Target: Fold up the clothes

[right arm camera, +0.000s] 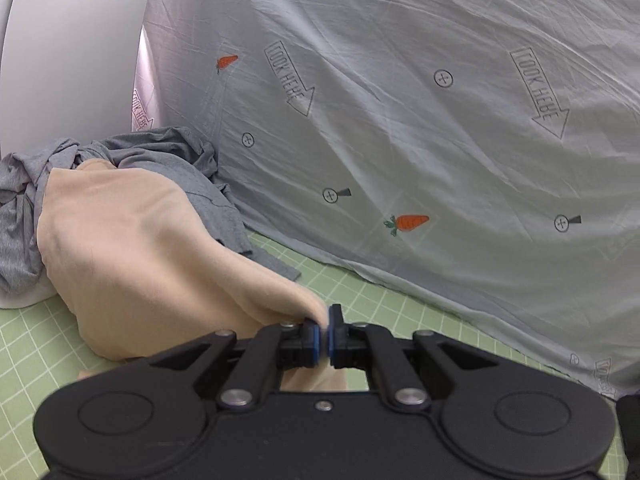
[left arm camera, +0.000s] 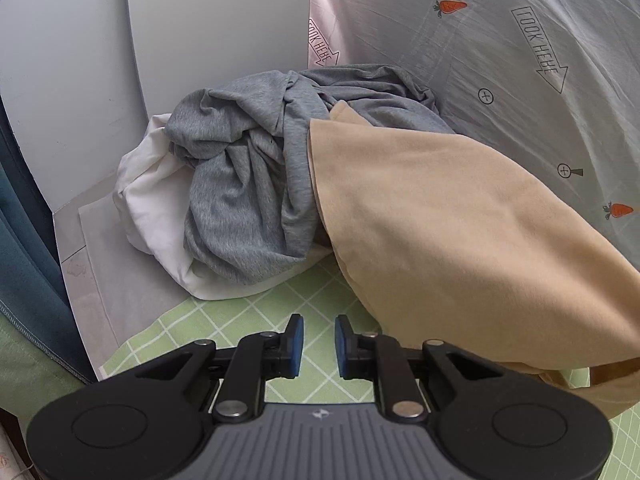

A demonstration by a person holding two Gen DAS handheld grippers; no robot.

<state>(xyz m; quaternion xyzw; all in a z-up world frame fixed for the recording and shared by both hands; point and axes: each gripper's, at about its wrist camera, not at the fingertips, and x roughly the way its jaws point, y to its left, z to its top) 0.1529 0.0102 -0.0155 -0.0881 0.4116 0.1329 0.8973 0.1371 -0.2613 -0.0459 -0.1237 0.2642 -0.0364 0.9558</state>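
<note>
The right gripper point(right arm camera: 324, 330) has its blue pads pressed together on a corner of the beige garment point(right arm camera: 140, 248), whose cloth bunches between the jaws and trails away to the left in a long taut drape over the green checked mat point(right arm camera: 24, 344). In the left wrist view the same beige garment point(left arm camera: 452, 240) stretches across the right side and runs out of frame at lower right, its near edge hanging just beside the left gripper point(left arm camera: 319, 338) without touching it. The left gripper's jaws stand a little apart with nothing between them, only green checked mat point(left arm camera: 224, 320) showing through the gap. Beyond them sits a crumpled grey garment point(left arm camera: 248, 176) heaped on a white cloth point(left arm camera: 148, 196), with the beige garment's far end lying over the grey heap's right side. The pile is hemmed in by a white panel point(left arm camera: 200, 40) on the left and behind, and by a pale sheet printed with carrots and arrows point(right arm camera: 400, 100) rising behind. Bare mat lies in front of the heap and along the foot of the sheet, to the right of the right gripper.
</note>
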